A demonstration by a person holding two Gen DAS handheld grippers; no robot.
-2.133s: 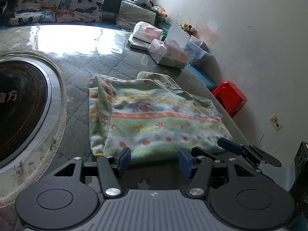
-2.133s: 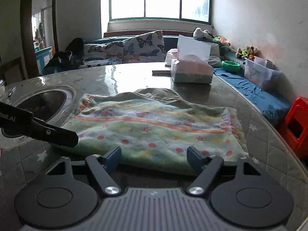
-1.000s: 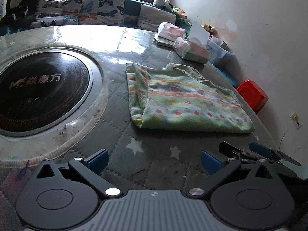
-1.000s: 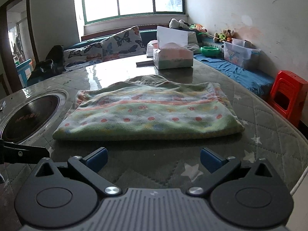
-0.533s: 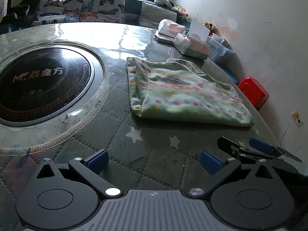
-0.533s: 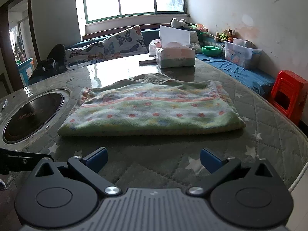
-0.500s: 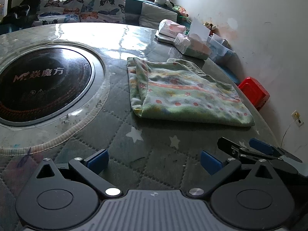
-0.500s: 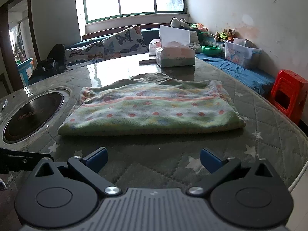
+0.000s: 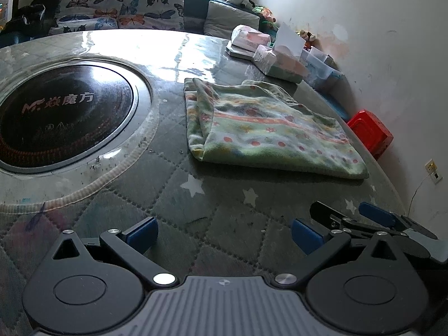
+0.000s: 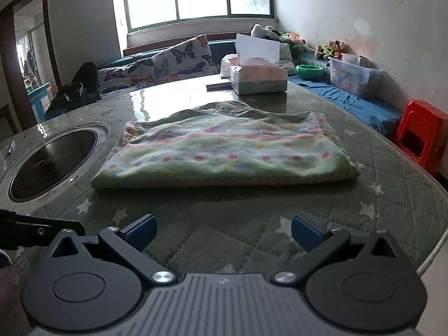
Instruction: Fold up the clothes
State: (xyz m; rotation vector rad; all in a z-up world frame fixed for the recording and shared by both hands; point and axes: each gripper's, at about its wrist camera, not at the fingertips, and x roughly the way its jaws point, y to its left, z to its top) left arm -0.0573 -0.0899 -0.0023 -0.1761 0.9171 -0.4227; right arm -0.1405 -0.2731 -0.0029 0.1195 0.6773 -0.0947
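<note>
Cloth (image 9: 268,128) lies folded into a flat rectangle on our round table (image 9: 196,201), on the quilted star-print cover, just beside the dark inset burner (image 9: 58,114) and apart from it. It is green fleece with orange stripes and red dots, its folded edge towards us and its stacked layers showing at the burner side. A plain olive piece (image 10: 226,106) pokes out from under its far edge. We hold both grippers back from it, near the table's near edge, touching nothing. Our left gripper (image 9: 224,231) has its blue pads (image 9: 141,231) spread wide with only bare cover between them; our right gripper (image 10: 222,229) is likewise spread wide and holds nothing, its pads (image 10: 141,228) over the cover short of the cloth (image 10: 224,154). In the left view our right gripper (image 9: 372,221) shows low at the right, over the table's rim; in the right view a black part of the left one (image 10: 36,231) juts in at the left edge. Beyond the cloth stands a tissue box (image 10: 259,79) with a white sheet standing up from it, and a second pack (image 9: 250,37) lies behind it. A red stool (image 10: 420,137) stands off the table's right side by the wall, and butterfly cushions (image 10: 173,61) line the bench under the window.
</note>
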